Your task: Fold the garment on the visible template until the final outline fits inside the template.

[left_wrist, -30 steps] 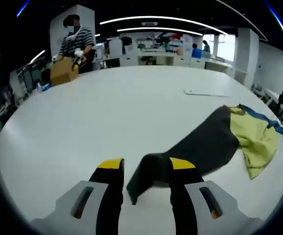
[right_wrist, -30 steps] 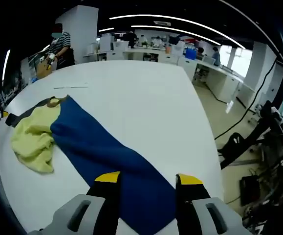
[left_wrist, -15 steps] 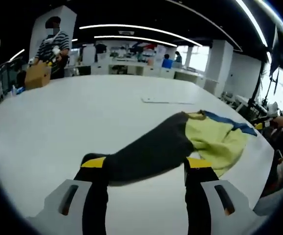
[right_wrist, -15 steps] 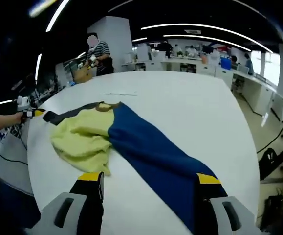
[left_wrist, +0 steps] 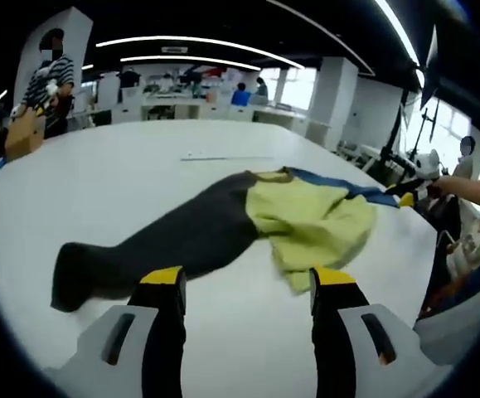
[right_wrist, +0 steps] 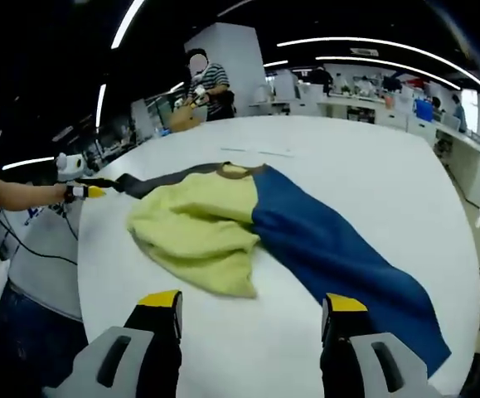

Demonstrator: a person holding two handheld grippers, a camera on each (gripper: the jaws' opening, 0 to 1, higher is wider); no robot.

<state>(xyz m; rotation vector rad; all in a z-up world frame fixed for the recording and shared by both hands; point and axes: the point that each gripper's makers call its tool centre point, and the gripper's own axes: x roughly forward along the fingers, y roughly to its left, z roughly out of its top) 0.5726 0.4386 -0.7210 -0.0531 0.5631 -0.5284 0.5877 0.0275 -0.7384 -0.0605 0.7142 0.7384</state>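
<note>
Garment [left_wrist: 306, 220] lies limp and light on the white table [left_wrist: 123, 182]; with your left gripper [left_wrist: 248, 282] and right gripper [right_wrist: 252, 303] both spread and empty, pinch a sleeve end.

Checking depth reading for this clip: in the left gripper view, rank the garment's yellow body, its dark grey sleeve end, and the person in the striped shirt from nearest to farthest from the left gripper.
1. yellow body, just ahead, right.
2. dark grey sleeve end, ahead left; close call with 1.
3. person in the striped shirt, beyond the table, far left.
</note>
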